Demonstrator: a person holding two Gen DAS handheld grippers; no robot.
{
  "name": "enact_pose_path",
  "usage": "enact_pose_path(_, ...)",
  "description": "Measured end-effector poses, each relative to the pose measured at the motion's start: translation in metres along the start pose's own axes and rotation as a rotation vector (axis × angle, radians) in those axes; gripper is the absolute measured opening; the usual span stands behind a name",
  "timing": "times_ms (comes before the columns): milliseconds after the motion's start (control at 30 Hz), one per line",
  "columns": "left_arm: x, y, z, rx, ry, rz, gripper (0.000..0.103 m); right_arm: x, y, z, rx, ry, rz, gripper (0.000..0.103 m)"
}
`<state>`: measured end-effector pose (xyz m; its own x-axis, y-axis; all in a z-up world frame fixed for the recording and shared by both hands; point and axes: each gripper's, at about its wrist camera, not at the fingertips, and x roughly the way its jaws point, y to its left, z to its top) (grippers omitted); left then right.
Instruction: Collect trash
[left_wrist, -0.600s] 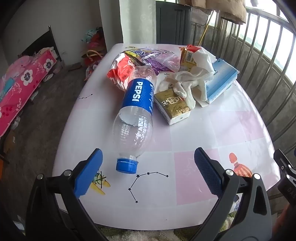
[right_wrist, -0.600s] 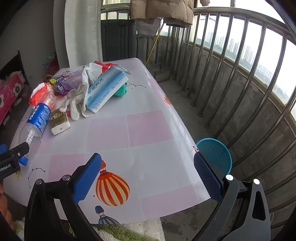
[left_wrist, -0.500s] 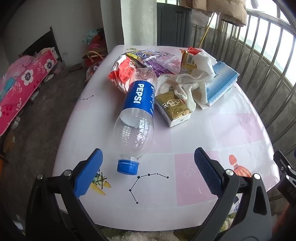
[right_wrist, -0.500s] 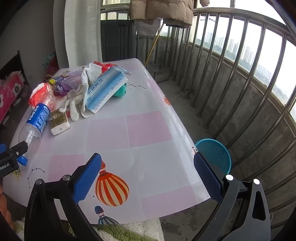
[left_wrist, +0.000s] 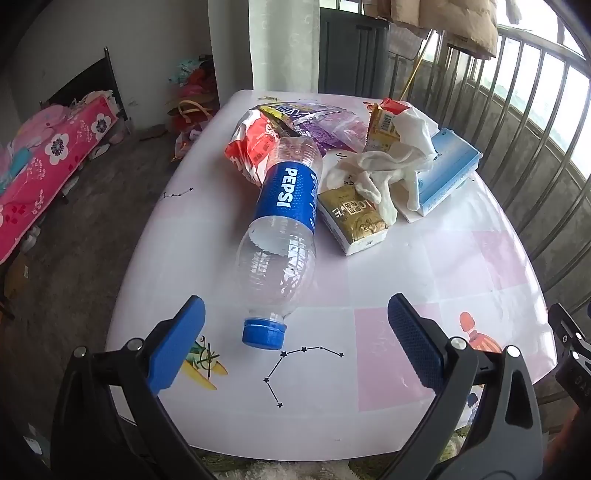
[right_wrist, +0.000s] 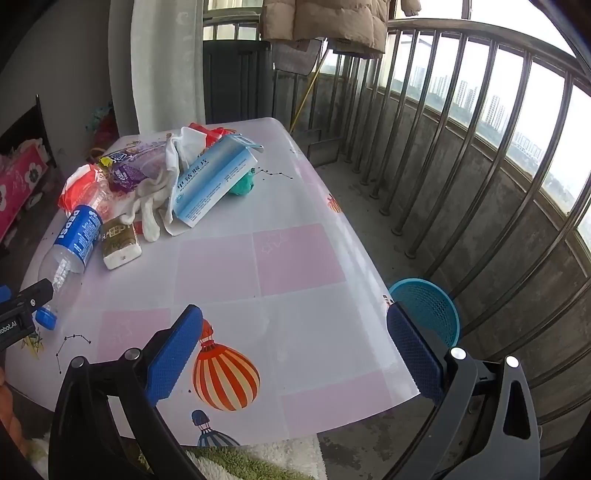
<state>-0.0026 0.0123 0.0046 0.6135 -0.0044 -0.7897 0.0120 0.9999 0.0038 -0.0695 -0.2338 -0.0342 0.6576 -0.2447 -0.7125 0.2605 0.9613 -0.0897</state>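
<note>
Closer now, the left gripper (left_wrist: 293, 341) hangs wide open over the glossy table (left_wrist: 424, 280); the right gripper (right_wrist: 295, 345) gapes empty too. Crinkly clear bottle (left_wrist: 280, 240) lies near the front-left edge, ribbed blue cap (left_wrist: 264, 333) frontward, rumpled wrappers (left_wrist: 258, 144) behind.

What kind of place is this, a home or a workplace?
Most likely a home, on an enclosed high-rise balcony: metal railing with distant towers beyond, a jacket hung to dry, and a floral bedding beside the littered table.
</note>
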Motion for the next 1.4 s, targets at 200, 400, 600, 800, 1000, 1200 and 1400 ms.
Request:
enact_pose_path(200, 0.001, 0.002, 0.001, -0.001, 0.003, 0.011, 0.096, 0.001, 0.001, -0.001, -0.003, 0.006, 0.002, 0.097)
enact_pose_path(400, 0.000, 0.003, 0.001, -0.004, 0.000, 0.023, 0.096, 0.000, 0.004, 0.001, -0.016, 0.005, 0.011, 0.097)
enact_pose_path(600, -0.001, 0.008, 0.002, -0.006, -0.003, 0.058, 0.096, 0.000, 0.016, 0.003, -0.021, 0.001, 0.057, 0.097)
enact_pose_path(800, 0.000, 0.022, 0.001, -0.027, 0.006, 0.093, 0.096, 0.001, 0.034, 0.000, -0.043, 0.010, 0.098, 0.097)
enact_pose_path(1000, 0.001, 0.028, 0.002, -0.042, 0.008, 0.101, 0.096, -0.001, 0.039, 0.000, -0.050, 0.007, 0.105, 0.097)
enact_pose_path(1200, 0.003, 0.026, 0.001, -0.034, 0.012, 0.093, 0.096, -0.003, 0.038, 0.000, -0.038, 0.009, 0.101, 0.097)
enact_pose_path(1400, 0.000, 0.022, 0.000, -0.012, 0.004, 0.059, 0.096, -0.003, 0.037, -0.001, -0.034, 0.010, 0.096, 0.097)
